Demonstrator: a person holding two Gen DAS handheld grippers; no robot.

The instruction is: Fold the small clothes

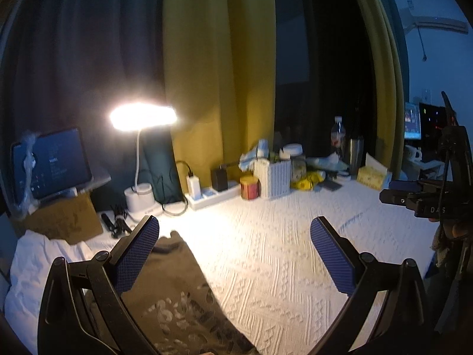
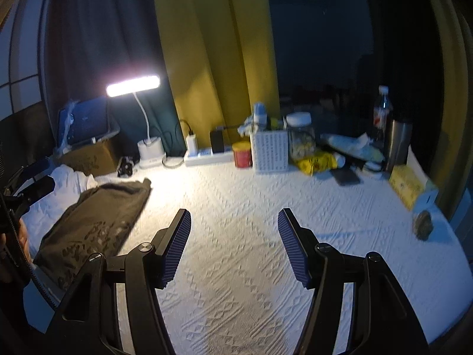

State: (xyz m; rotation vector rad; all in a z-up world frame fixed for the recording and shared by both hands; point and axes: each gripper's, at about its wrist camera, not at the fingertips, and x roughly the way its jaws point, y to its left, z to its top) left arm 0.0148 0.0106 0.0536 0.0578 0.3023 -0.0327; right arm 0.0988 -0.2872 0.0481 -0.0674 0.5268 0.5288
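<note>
Left gripper [image 1: 235, 254] jaws are being spread wide, nothing between them; right gripper [image 2: 235, 245] is being held agape, empty. Folded shirt [image 2: 91, 222] is being left flat at the cloth's [image 2: 251, 207] left, apparently finished.

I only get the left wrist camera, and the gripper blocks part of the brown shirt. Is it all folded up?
Observer: Looks so. In the right wrist view the brown shirt lies as one long folded strip, print up, nothing gripping it.
Operator: Is the other gripper holding anything?
Observer: No. The right gripper is open above the white cover, with nothing between its fingers.
Operator: Anything else to fold?
Observer: Maybe. A small brownish bundle sits near the cover's right edge, too blurry to identify.
</note>
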